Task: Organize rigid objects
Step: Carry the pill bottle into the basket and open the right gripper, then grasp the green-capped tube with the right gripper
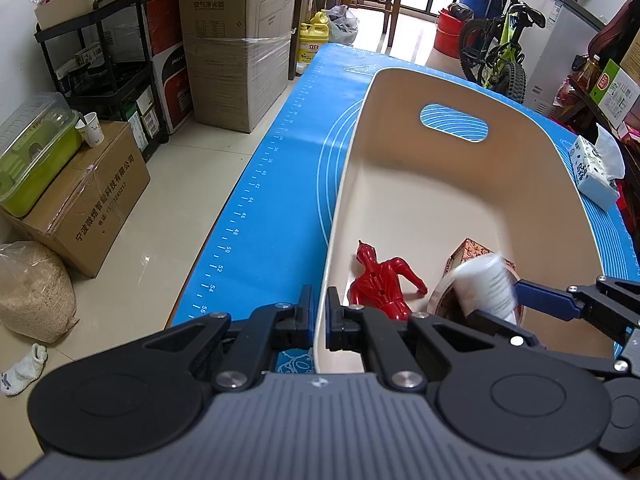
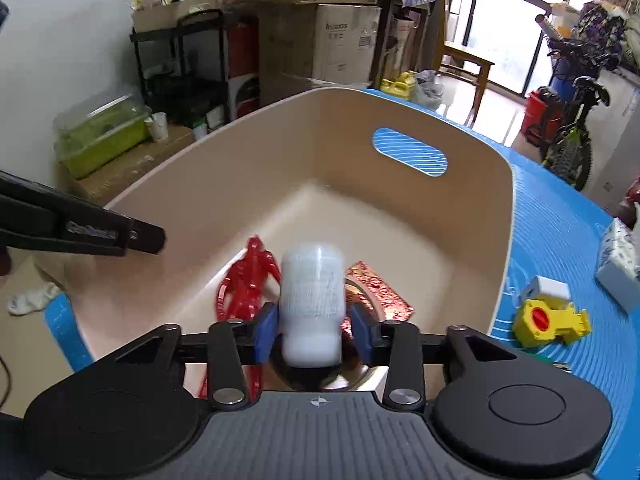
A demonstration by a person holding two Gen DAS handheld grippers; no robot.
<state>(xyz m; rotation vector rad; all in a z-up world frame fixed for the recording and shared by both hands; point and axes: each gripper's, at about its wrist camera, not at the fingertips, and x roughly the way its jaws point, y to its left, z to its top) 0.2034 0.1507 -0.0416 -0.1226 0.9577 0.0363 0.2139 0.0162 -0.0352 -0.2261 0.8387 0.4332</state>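
While blurred, the white bottle's [image 2: 312, 300] print seems unreadable.

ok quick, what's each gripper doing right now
Left gripper: closed on the rim of the beige plastic bin.
Right gripper: open, blurred white plastic bottle between its fingers, over the bin.

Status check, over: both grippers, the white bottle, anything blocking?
Left gripper clamped on bin wall. Right gripper open around white bottle, over bin. Red figure and foil box lie beneath.

White bottle [image 2: 312, 304] above beige bin [image 2: 472, 240]
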